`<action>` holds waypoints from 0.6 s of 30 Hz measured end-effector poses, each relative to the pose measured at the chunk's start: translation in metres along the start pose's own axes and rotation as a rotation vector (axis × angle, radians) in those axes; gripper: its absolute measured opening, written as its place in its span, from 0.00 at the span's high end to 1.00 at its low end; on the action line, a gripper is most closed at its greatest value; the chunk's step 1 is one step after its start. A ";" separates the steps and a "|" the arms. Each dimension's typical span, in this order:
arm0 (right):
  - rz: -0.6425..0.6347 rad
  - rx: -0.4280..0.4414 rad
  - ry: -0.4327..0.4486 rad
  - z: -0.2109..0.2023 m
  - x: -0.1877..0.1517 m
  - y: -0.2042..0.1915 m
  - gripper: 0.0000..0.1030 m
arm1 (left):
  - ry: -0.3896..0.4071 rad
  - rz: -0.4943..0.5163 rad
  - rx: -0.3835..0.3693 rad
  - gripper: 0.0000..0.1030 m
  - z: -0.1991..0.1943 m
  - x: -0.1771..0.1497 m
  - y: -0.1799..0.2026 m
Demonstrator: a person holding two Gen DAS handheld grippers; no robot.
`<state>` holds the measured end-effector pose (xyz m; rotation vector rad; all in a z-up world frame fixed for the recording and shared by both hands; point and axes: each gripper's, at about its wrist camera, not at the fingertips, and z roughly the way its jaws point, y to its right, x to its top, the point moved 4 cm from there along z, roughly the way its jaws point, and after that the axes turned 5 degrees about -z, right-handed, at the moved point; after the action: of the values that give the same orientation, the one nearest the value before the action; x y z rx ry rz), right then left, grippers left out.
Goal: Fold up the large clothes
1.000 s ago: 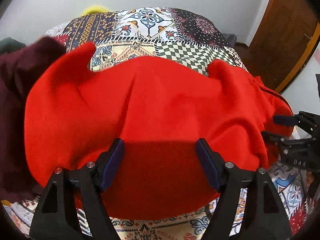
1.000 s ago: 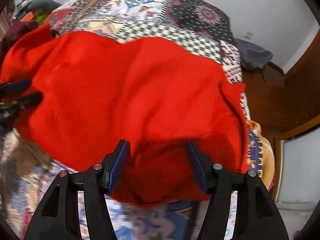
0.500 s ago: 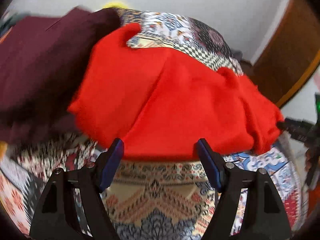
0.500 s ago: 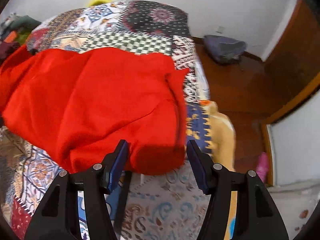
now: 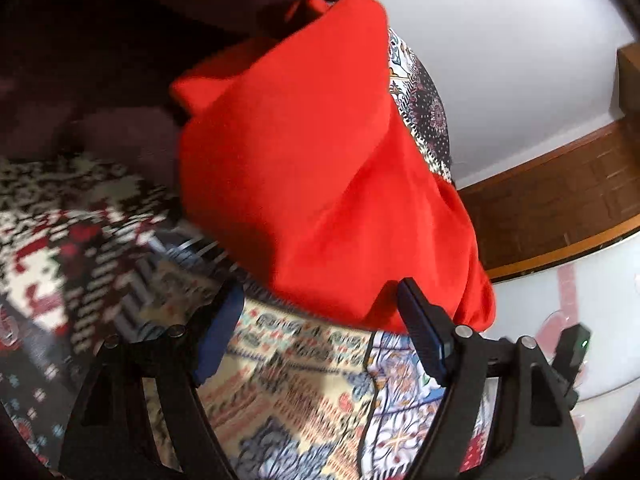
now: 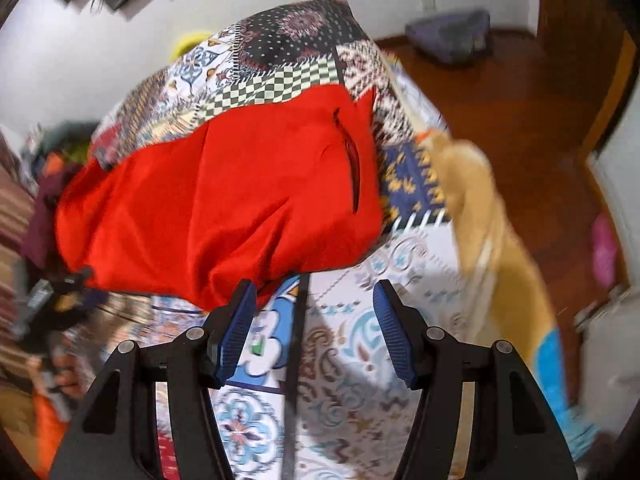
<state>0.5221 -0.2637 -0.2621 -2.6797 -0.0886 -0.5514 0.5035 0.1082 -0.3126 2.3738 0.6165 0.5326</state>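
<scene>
Two sets of jaws, my left gripper [image 5: 320, 334] just widening, my right gripper [image 6: 314, 326] too, gape empty; red garment [image 6: 224, 200] lies at twelve o'clock on the bed [image 6: 360, 360].

Red garment [image 6: 224, 200], folded into a thick bundle on patchwork bedspread [image 6: 360, 360].
Plain bright red fabric, soft creases, a dark slit opening near its right edge in the right wrist view. Lies flat near the bed's right edge; its far-left end meets dark maroon clothing [image 5: 100, 60].
</scene>
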 end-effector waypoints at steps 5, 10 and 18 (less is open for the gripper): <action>0.067 0.068 -0.022 0.025 0.011 -0.003 0.45 | 0.010 0.004 -0.006 0.25 0.013 0.008 0.007; 0.161 0.065 0.025 0.050 0.031 -0.004 0.42 | 0.018 0.001 -0.044 0.25 0.018 0.015 0.017; 0.213 0.032 0.064 0.063 0.045 0.003 0.80 | 0.083 -0.105 -0.016 0.80 0.019 0.019 0.004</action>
<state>0.5868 -0.2419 -0.2991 -2.5957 0.2020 -0.5620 0.5293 0.1070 -0.3198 2.2991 0.7670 0.5892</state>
